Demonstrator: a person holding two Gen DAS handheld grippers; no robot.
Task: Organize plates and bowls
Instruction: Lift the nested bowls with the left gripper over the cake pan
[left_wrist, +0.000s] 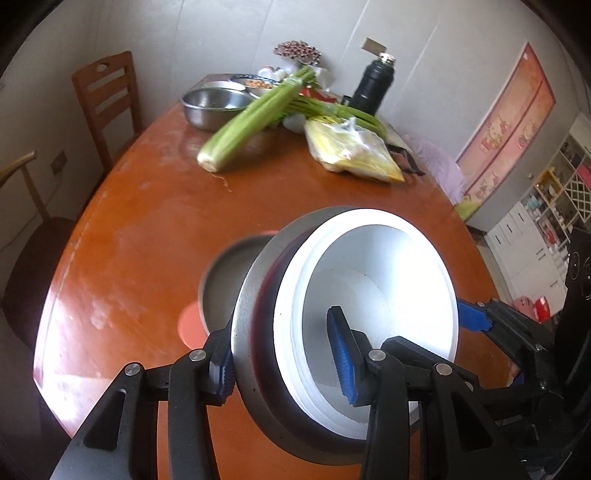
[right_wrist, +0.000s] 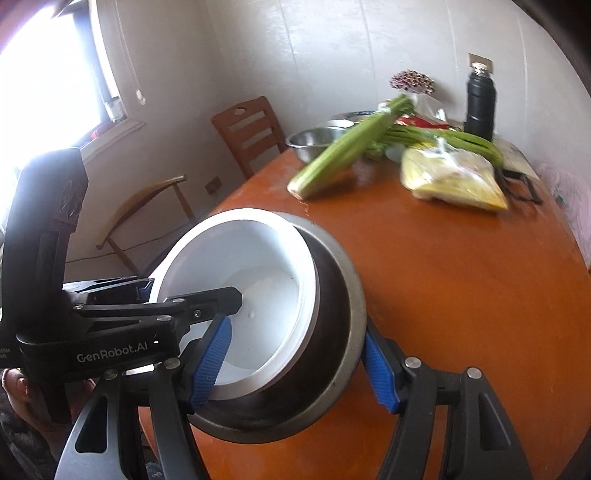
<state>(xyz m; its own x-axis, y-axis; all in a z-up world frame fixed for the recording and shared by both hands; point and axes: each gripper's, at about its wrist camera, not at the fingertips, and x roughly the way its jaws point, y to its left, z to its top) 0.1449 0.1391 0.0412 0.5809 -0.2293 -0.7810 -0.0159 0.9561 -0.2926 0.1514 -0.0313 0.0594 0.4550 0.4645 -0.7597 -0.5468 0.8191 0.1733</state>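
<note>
Gripping: left gripper (left_wrist: 286, 354) clamped on bowl stack (left_wrist: 347, 332), tilted above table (left_wrist: 147, 240)
Right gripper (right_wrist: 295, 363): clamped on same stack
Far: celery (left_wrist: 251, 118)

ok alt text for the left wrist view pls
Two claws grip a tilted stack of nested bowls, white ones inside a metal one, above an orange-brown table: the left claw pinches its near rim and the right claw holds its right edge. Behind lie celery, a steel bowl, a bagged item and a black flask.
</note>
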